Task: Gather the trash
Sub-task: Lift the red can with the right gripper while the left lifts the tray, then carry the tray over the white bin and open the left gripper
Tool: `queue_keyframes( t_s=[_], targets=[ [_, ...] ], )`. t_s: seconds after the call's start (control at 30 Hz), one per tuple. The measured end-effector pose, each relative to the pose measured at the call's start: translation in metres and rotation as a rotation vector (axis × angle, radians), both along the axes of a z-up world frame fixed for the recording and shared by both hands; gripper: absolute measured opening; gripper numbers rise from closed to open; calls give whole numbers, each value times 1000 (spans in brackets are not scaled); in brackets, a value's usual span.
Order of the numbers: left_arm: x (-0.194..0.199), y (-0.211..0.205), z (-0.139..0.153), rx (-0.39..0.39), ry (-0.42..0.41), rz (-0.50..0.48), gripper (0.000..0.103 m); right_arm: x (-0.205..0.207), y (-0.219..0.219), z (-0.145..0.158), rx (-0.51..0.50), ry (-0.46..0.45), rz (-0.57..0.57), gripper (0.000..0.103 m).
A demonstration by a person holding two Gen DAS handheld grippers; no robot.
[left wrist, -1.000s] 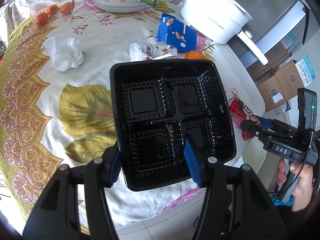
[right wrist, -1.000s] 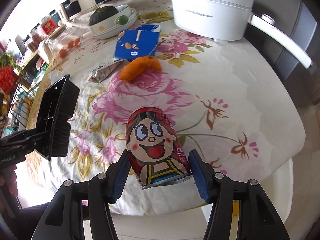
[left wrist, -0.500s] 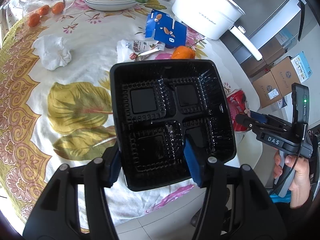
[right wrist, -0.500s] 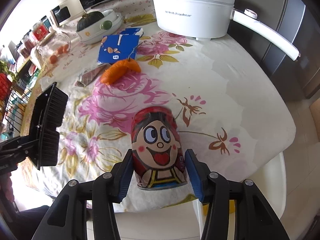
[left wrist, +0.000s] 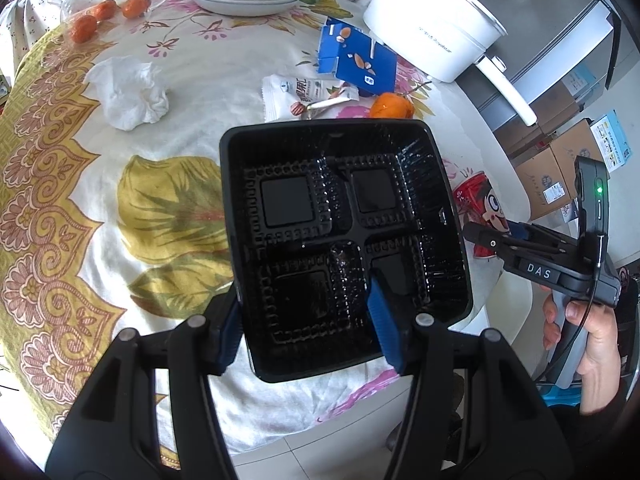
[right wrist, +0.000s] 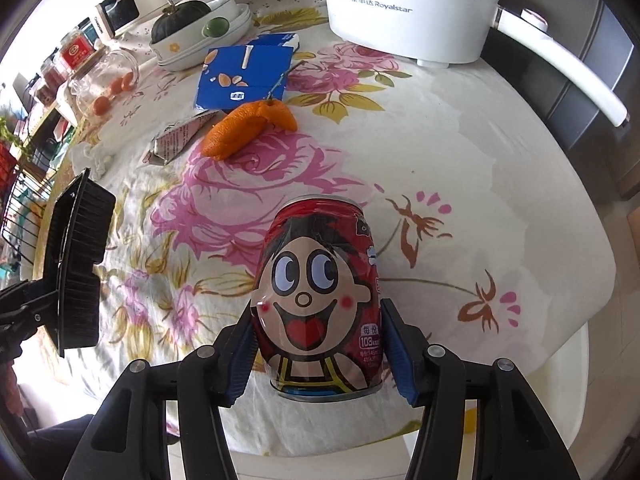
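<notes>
Two sets of tongs are loaded: the left tongs (left wrist: pixel 308 320) pinch the near rim of a black tray (left wrist: pixel 344 240) held above the tabletop (left wrist: pixel 168 200), and the right tongs (right wrist: pixel 316 356) straddle a red can (right wrist: pixel 320 300), their jaws having just eased apart a little; the pads look to be against its sides. That loosened hold could let the can slip or tip near the tabletop's edge. The tray, gripped at one edge only, may tilt and spill anything dropped in. Still lying about: a crumpled tissue (left wrist: pixel 128 96), a wrapper (left wrist: pixel 304 92), a blue carton (right wrist: pixel 244 74) and orange peel (right wrist: pixel 248 128). The white pot (right wrist: pixel 408 8) crowds the far side.
</notes>
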State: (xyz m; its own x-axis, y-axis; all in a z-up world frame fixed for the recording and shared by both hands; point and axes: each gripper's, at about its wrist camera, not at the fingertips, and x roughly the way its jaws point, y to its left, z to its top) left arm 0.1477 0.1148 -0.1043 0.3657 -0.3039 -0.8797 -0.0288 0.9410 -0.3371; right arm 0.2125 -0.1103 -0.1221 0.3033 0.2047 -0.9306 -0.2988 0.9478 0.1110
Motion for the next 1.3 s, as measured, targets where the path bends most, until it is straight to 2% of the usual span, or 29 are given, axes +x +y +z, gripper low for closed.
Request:
queue_keyframes(
  t_s=[0.17, 0.5, 0.9, 1.3],
  targets=[
    [0, -10, 4, -3, -11, -24, 58, -7, -13, 15, 24, -31, -15, 58],
    [1, -58, 12, -1, -34, -107, 58, -29, -84, 39, 67, -52, -120, 58],
    [-2, -178, 10, -7, -61, -308, 58, -67, -185, 38, 52, -35, -261, 58],
    [-7, -292, -14, -6, -56, -516, 58, -108, -274, 31, 45, -13, -393, 58]
  ],
)
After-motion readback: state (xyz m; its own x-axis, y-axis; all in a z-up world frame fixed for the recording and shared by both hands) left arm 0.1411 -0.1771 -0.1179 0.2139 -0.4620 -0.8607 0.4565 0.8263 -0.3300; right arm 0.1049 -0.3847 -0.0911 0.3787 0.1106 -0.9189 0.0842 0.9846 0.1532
